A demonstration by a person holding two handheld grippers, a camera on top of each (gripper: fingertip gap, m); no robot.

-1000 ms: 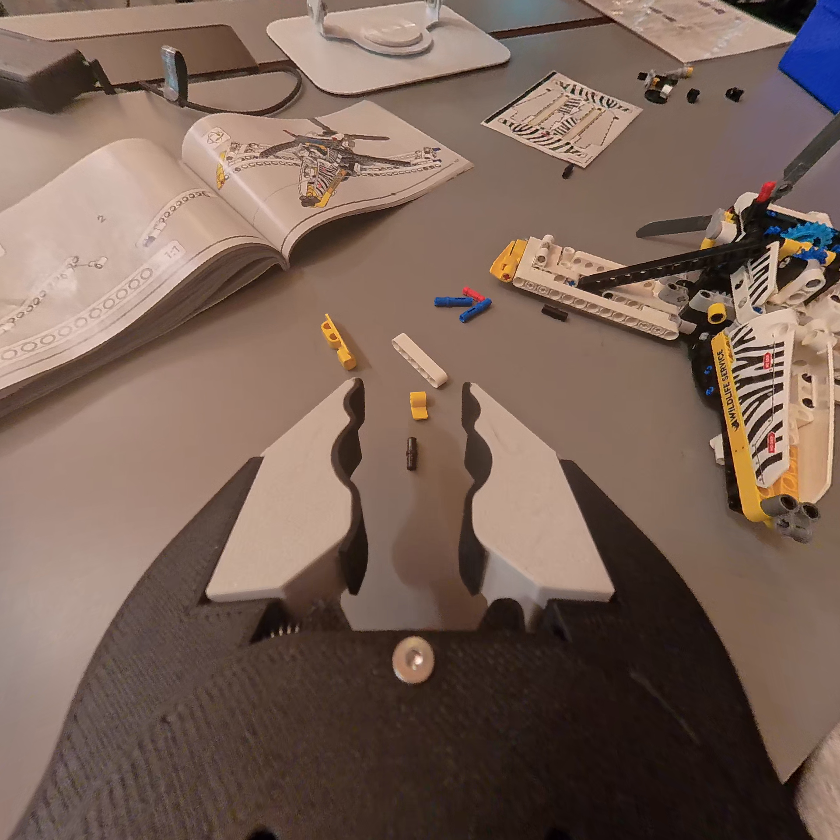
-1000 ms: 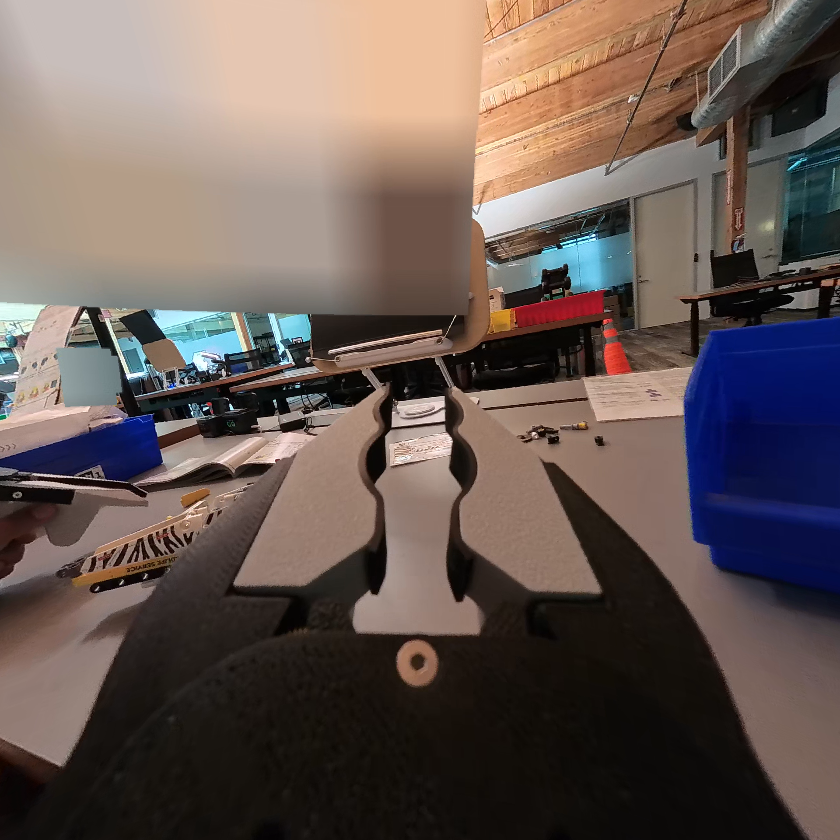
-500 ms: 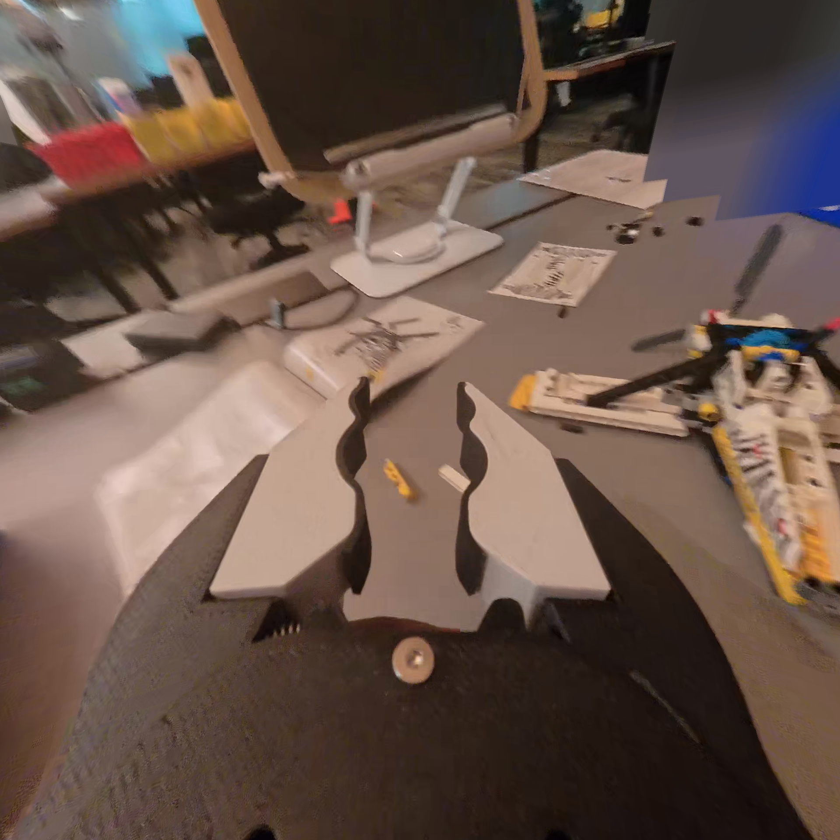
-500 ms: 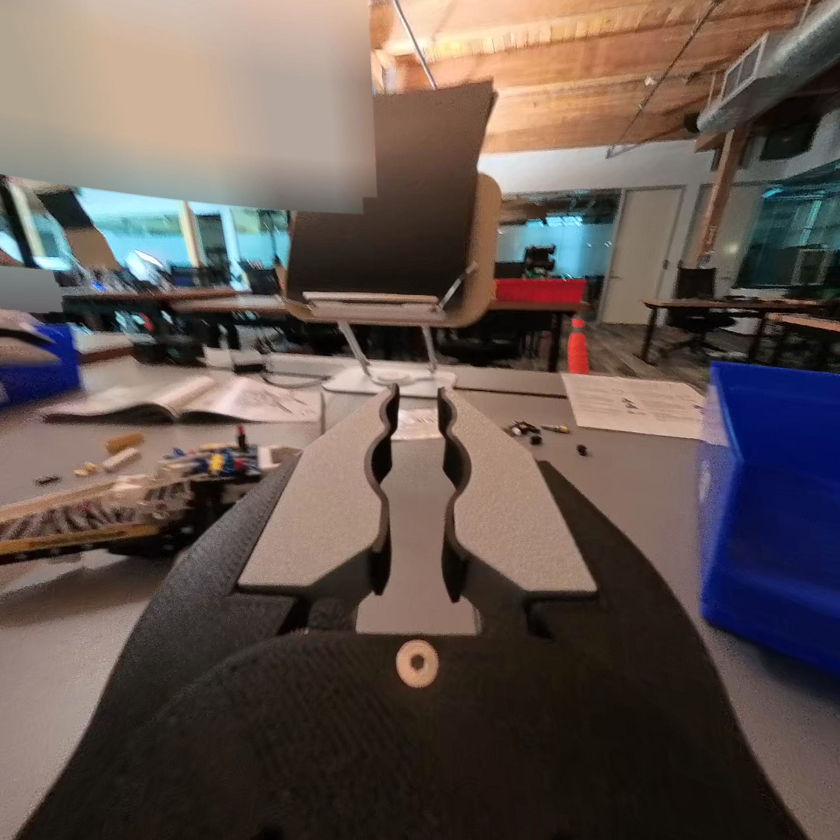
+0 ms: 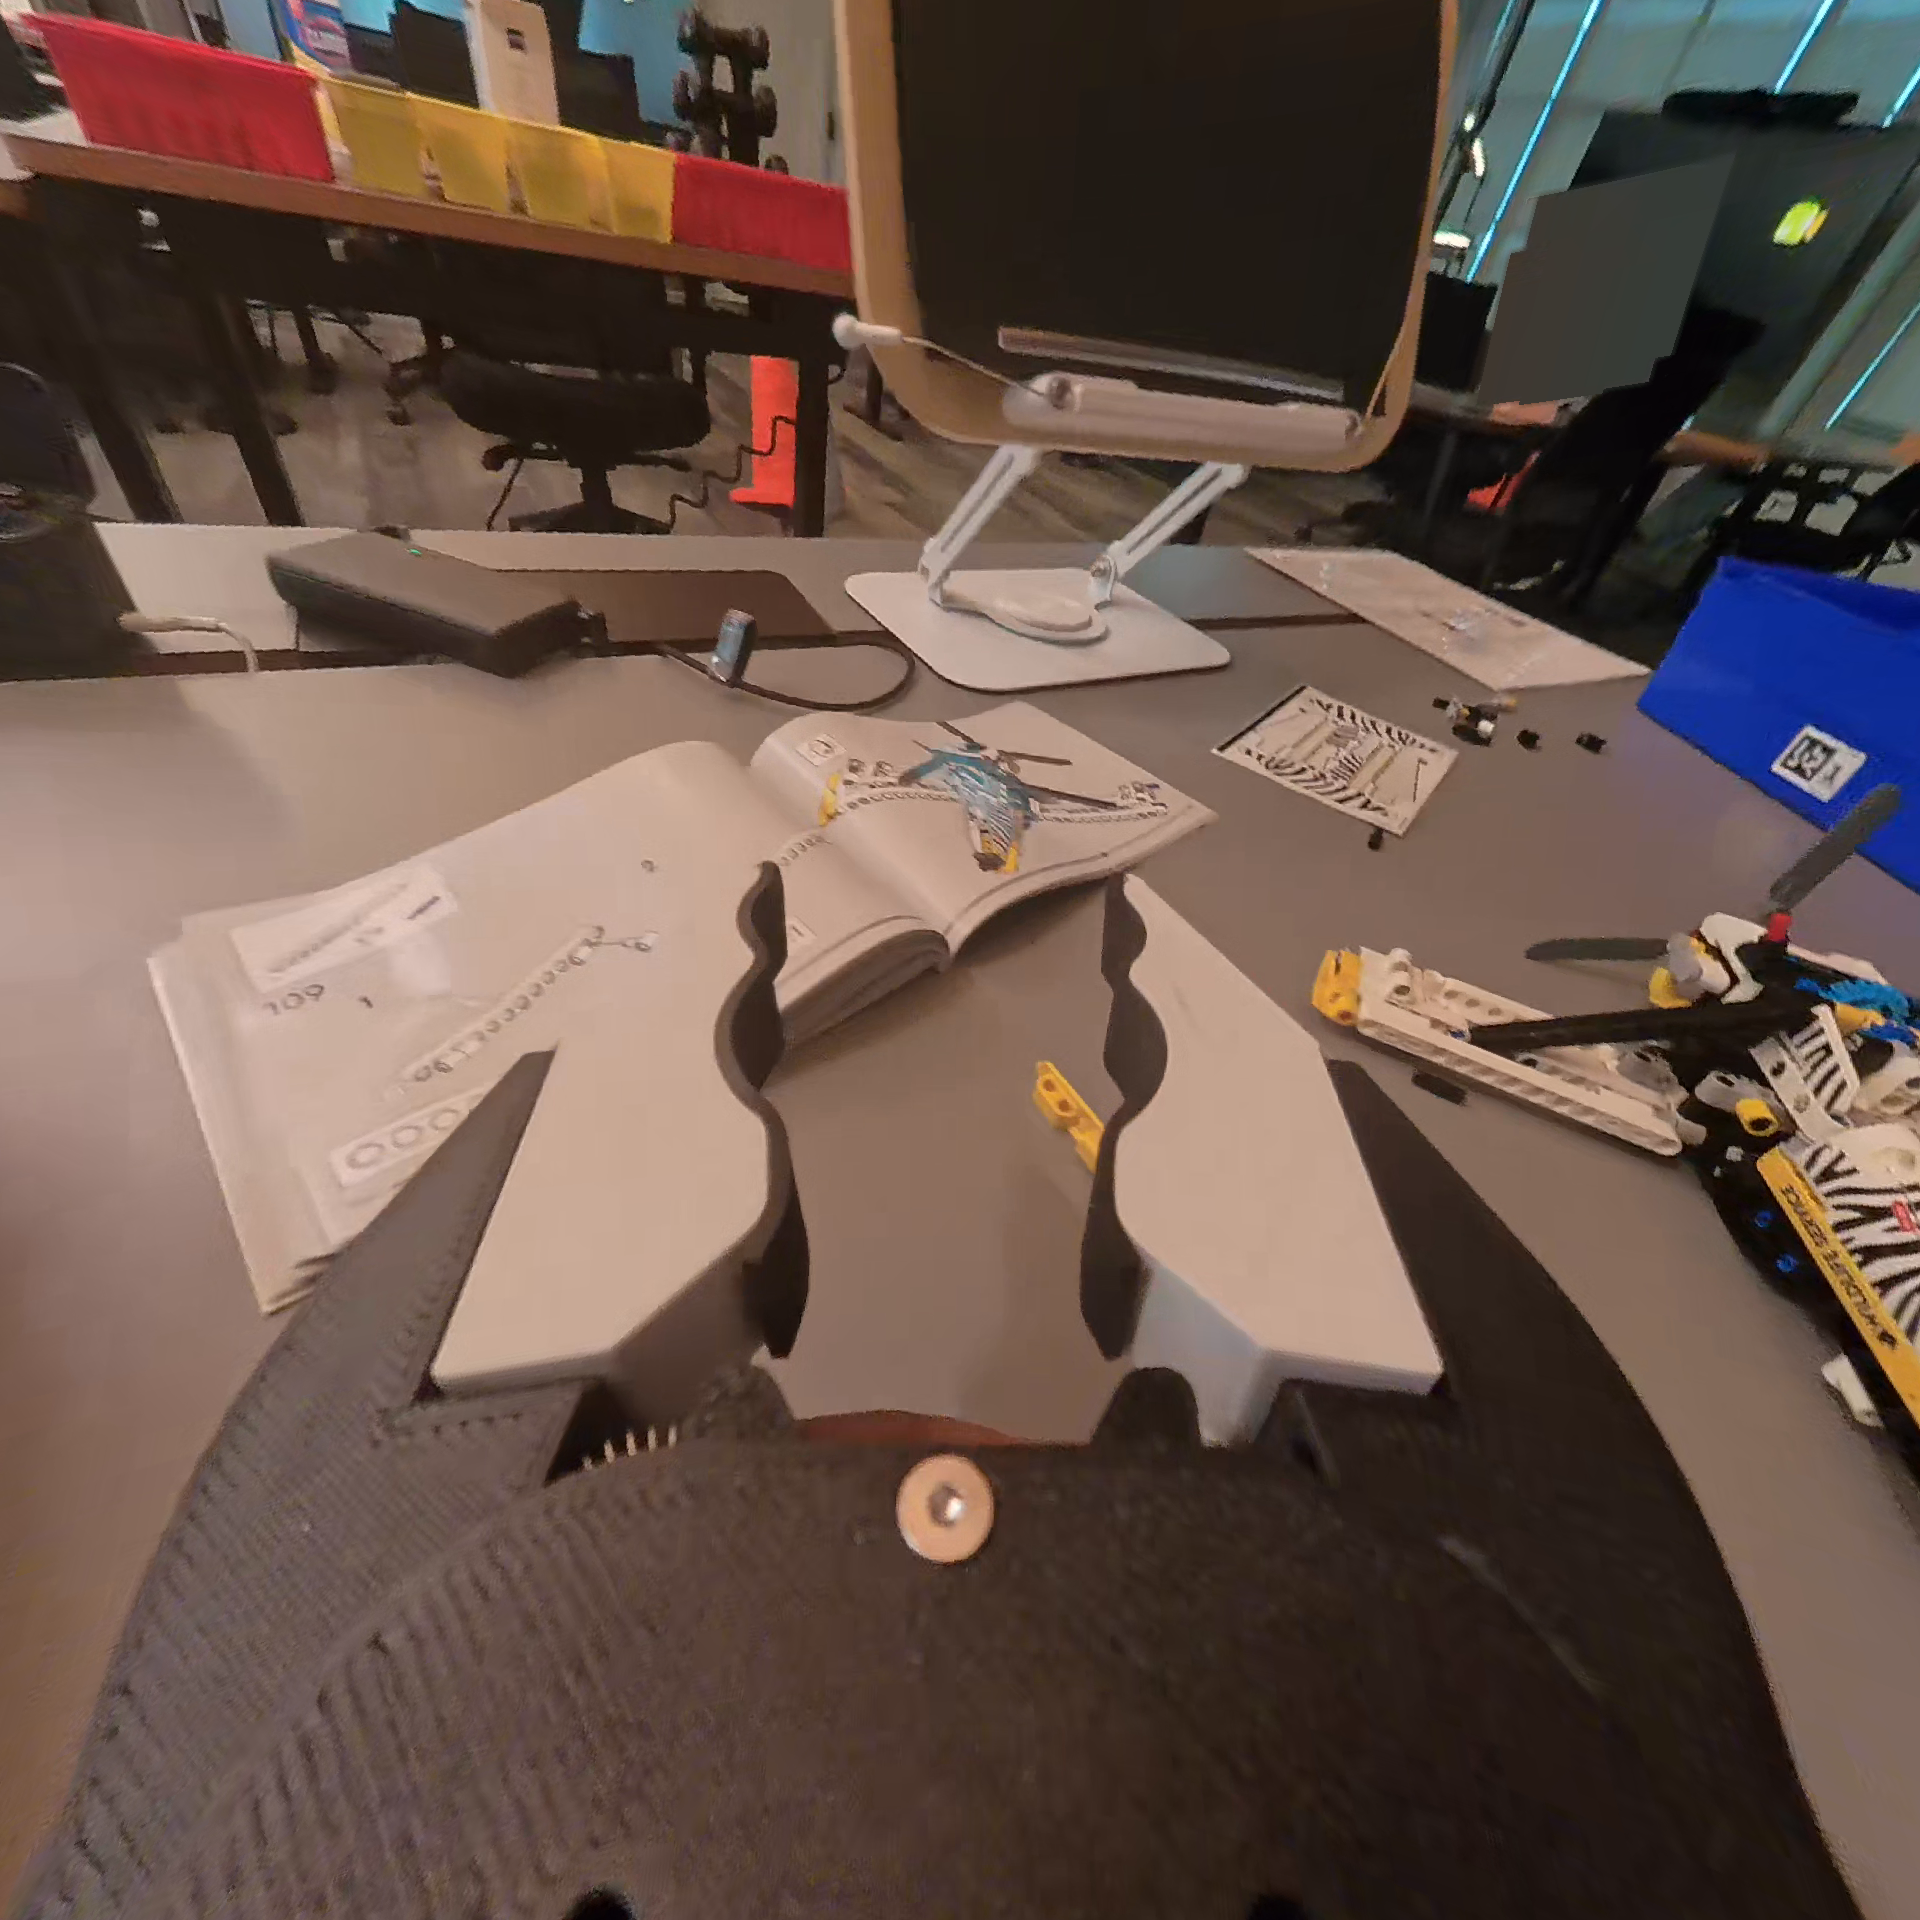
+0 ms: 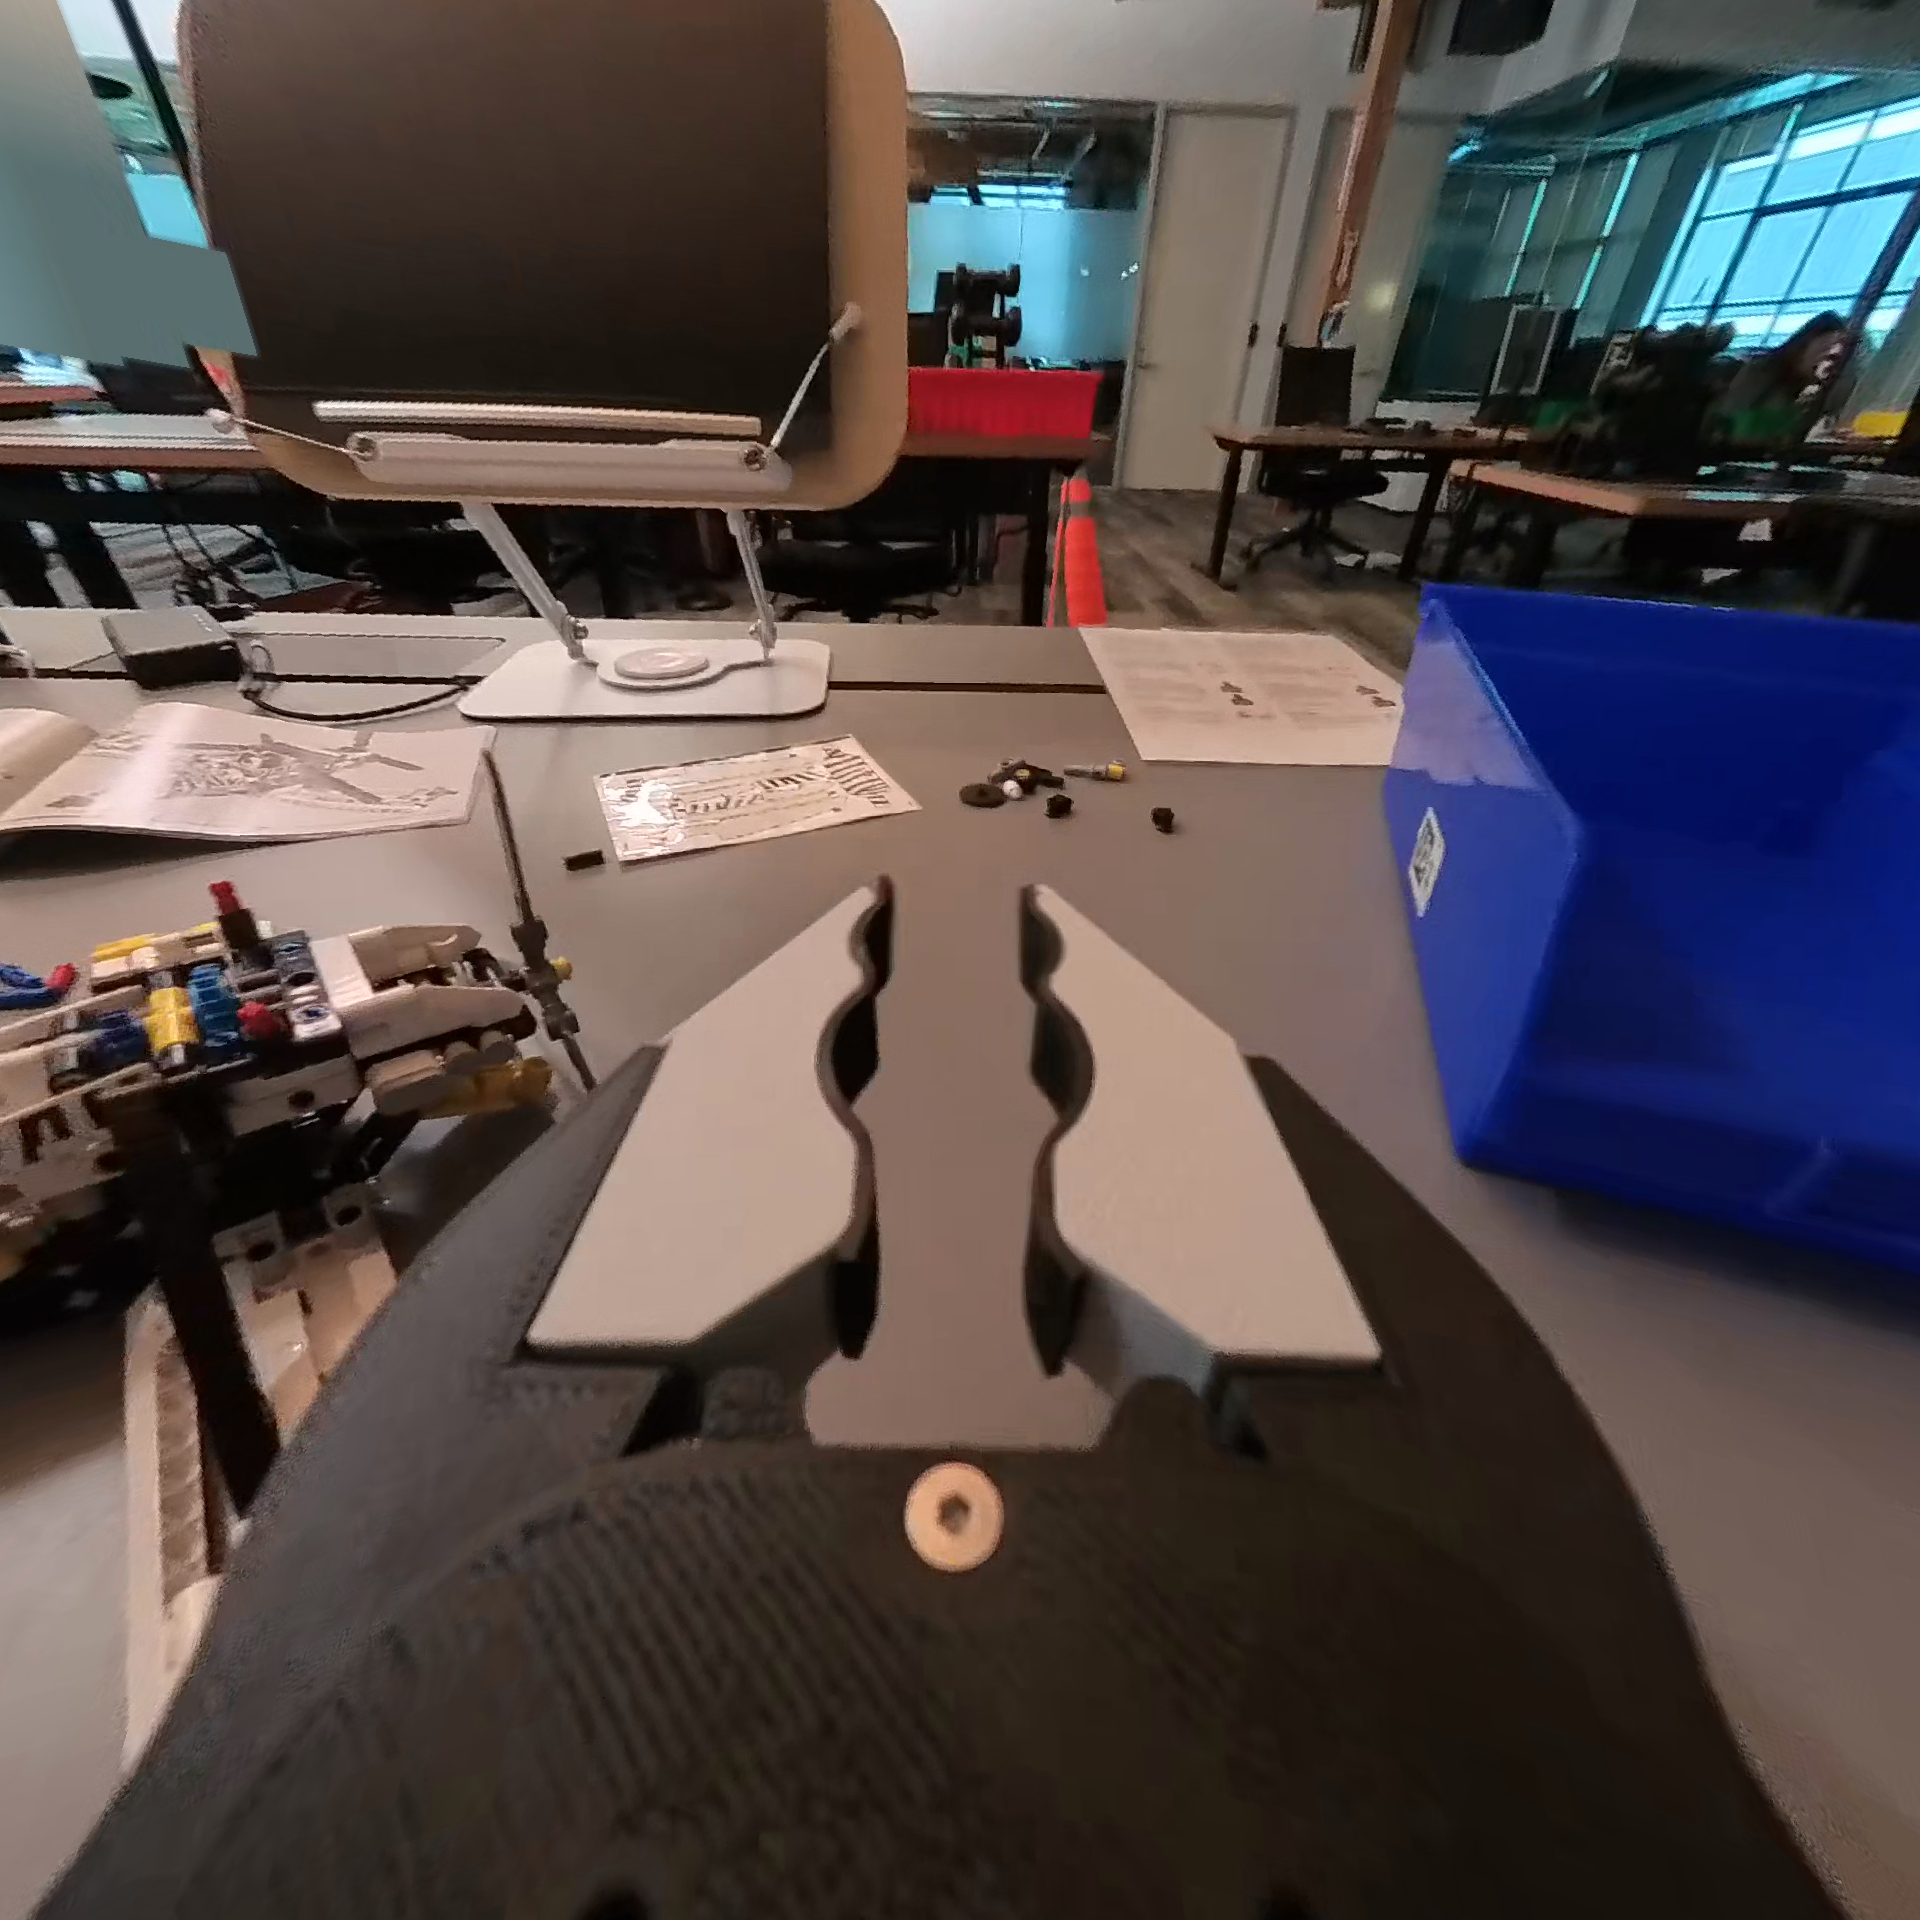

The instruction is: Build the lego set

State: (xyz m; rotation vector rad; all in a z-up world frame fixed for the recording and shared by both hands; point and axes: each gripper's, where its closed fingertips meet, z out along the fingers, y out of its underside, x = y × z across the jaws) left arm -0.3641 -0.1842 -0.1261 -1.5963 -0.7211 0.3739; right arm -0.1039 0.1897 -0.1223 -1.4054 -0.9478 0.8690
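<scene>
The part-built lego helicopter point(image 5: 1683, 1081), white, black and yellow with zebra panels, lies on the grey table to the right of my left gripper point(image 5: 940, 899). That gripper is open and empty, raised over the table. A small yellow piece point(image 5: 1065, 1099) lies between its fingers, by the right one. The open instruction booklet point(image 5: 644, 935) lies ahead on the left. My right gripper point(image 6: 956, 894) is open and empty, with the helicopter point(image 6: 239, 1029) at its left. Small loose pieces point(image 6: 1039, 784) and a sticker sheet point(image 6: 753, 798) lie ahead of it.
A blue bin point(image 6: 1673, 914) stands at the right of the table. A tablet on a white stand point(image 5: 1049, 644) is at the back, with a black power brick and cable point(image 5: 436, 608) to its left. A printed sheet point(image 6: 1242, 691) lies behind the loose pieces. Some 45 cm of space lies between my two pairs of fingers.
My left gripper has tilted up and back from the small pieces and opened wider. My right gripper has swung down and left toward the helicopter and opened a little.
</scene>
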